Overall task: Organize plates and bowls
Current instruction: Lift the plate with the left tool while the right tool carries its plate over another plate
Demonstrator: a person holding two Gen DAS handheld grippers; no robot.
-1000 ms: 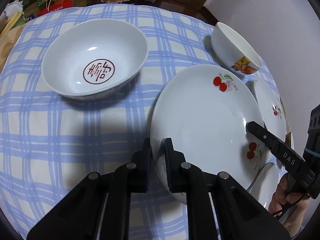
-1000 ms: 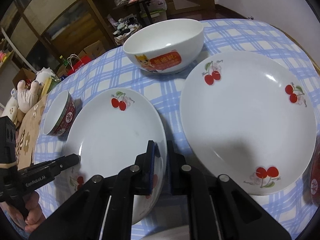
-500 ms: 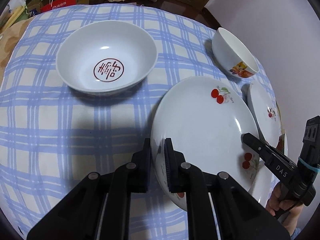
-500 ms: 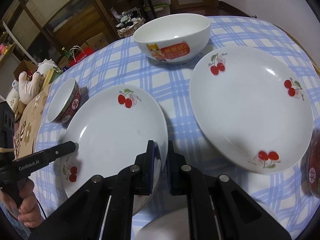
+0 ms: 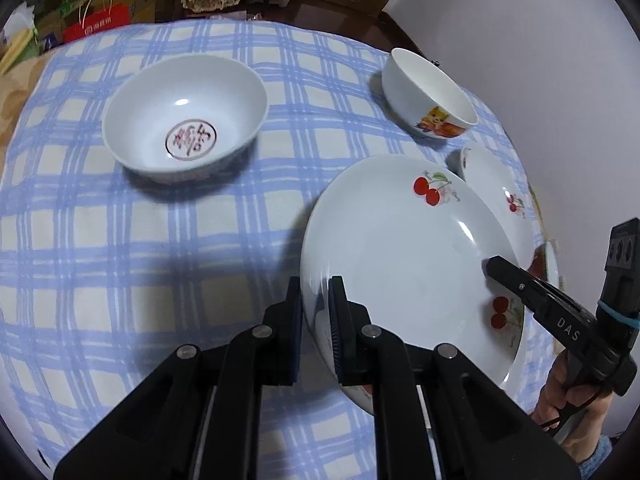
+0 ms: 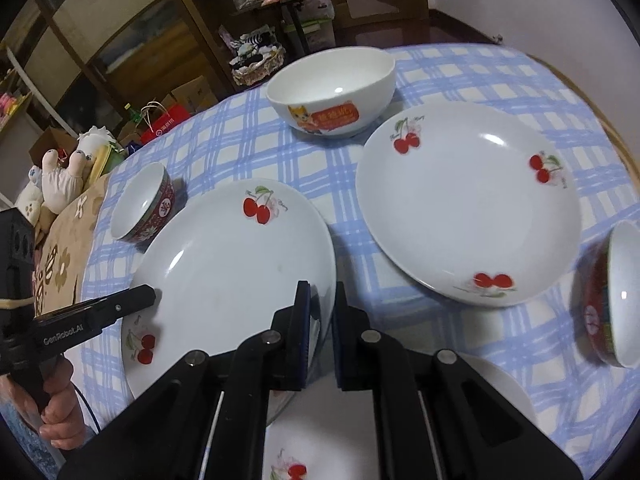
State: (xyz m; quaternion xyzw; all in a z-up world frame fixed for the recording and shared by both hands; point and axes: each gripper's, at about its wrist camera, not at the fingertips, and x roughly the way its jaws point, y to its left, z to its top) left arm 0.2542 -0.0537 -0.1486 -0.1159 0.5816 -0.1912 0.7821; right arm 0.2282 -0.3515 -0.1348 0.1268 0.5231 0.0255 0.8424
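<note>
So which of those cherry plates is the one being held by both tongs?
The left cherry plate, nearest the small red-patterned bowl. Both tongs pinch its rim, unlike the other cherry plate, which lies untouched beside it on the checked cloth.

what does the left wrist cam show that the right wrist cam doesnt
Only the left wrist view: the big white bowl with the red seal mark.

Only the right wrist view: the two small red-patterned bowls and a third cherry plate at the bottom edge.

Both: the held cherry plate, gripped on opposite rims by the left gripper and right gripper, the second cherry plate, the cartoon bowl and the blue checked tablecloth.
</note>
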